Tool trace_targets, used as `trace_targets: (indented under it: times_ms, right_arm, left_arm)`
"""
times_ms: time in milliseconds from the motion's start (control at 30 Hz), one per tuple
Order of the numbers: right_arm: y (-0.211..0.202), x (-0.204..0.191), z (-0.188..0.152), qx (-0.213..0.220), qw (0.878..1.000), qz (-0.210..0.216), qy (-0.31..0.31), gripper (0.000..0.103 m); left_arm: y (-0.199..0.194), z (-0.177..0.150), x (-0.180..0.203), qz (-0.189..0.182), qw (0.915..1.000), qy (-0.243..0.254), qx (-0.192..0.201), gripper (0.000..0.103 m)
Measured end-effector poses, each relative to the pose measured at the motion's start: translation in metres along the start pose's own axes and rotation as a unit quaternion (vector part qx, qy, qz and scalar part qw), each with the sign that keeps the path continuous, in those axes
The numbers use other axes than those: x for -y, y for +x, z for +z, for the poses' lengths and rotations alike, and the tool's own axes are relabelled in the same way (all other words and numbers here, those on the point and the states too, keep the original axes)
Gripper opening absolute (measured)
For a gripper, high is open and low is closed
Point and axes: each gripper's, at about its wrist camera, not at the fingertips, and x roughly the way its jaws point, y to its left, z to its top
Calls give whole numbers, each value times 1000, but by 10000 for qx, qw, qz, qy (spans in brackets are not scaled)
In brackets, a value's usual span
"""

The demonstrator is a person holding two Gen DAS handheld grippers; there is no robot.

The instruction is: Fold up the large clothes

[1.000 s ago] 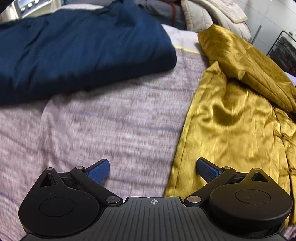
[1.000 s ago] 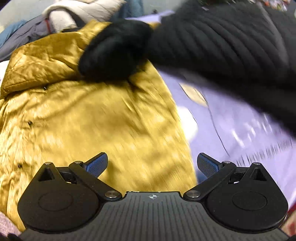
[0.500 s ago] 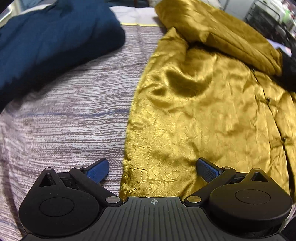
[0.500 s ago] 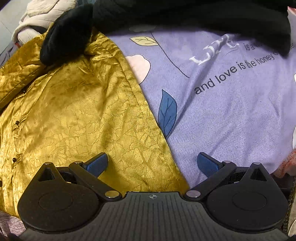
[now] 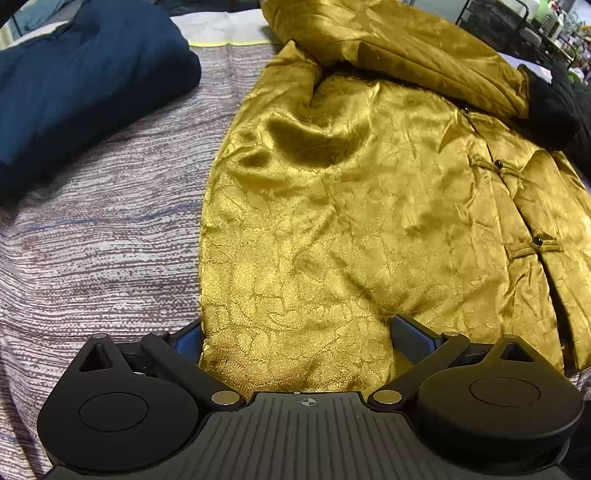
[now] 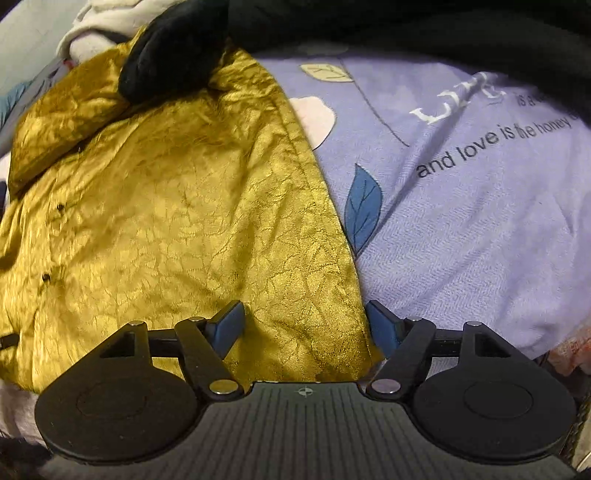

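Observation:
A shiny gold jacket (image 5: 351, 206) with dark knot buttons lies spread flat on the bed, one sleeve folded across its top. My left gripper (image 5: 299, 339) is open, its jaws straddling the jacket's bottom left hem corner. In the right wrist view the same gold jacket (image 6: 166, 206) fills the left half. My right gripper (image 6: 306, 328) is partly closed around the jacket's bottom right hem corner, with the fabric edge between the blue pads and a gap still showing.
A folded navy garment (image 5: 81, 92) lies at the left on the grey striped bedcover (image 5: 103, 236). A black garment (image 6: 177, 48) rests on the jacket's far right shoulder. A lilac printed sheet (image 6: 461, 192) lies to the right. A wire rack (image 5: 517, 26) stands behind.
Both grippers moved onto the jacket's bottom hem corners. The right gripper's jaws narrowed around the hem edge. The left jaws stayed wide open.

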Motion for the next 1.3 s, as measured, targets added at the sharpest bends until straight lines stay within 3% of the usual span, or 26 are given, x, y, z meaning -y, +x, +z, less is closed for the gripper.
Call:
trace_targets:
  times_ms: [100,133,233,267,467,633,833,1033,1300]
  right_arm:
    - [0,-3,2,-77,9999,-58,-73,73]
    - [0,-2,2,-67,9999,-98,-51,65]
    - [-6,2,2,-49,10000,-29,74,25]
    - [-8,3,2,-64,9999,88,120,21]
    - [-21,-5,4,-66,9992,381,16,18]
    - [-26,-9,13,-50,9971,726,210,17]
    - [-42,-27,42,241,9882,1457,410,16]
    - [-63,-40,120,882,9696,2213,566,15]
    - [-74,-45,267,1722,9484,2559,735,15]
  left_arm:
    - [-2,2,-6,-13,9999,-115,15,103]
    - [-4,3,-9,-28,9998,-180,29,103]
    - [-11,5,-17,-168,9989,-446,35,103]
    - [-13,6,-21,-236,9981,-562,21,103]
    - [-19,7,-38,-672,9901,-1235,-35,90]
    - [-23,16,-36,-798,9890,-1243,-22,80]
    - [-49,55,-29,-1146,9829,-1337,541,66]
    - [-75,142,-34,-1229,9774,-1192,1238,59]
    - [-76,275,-39,-1133,9732,-1018,1722,56]
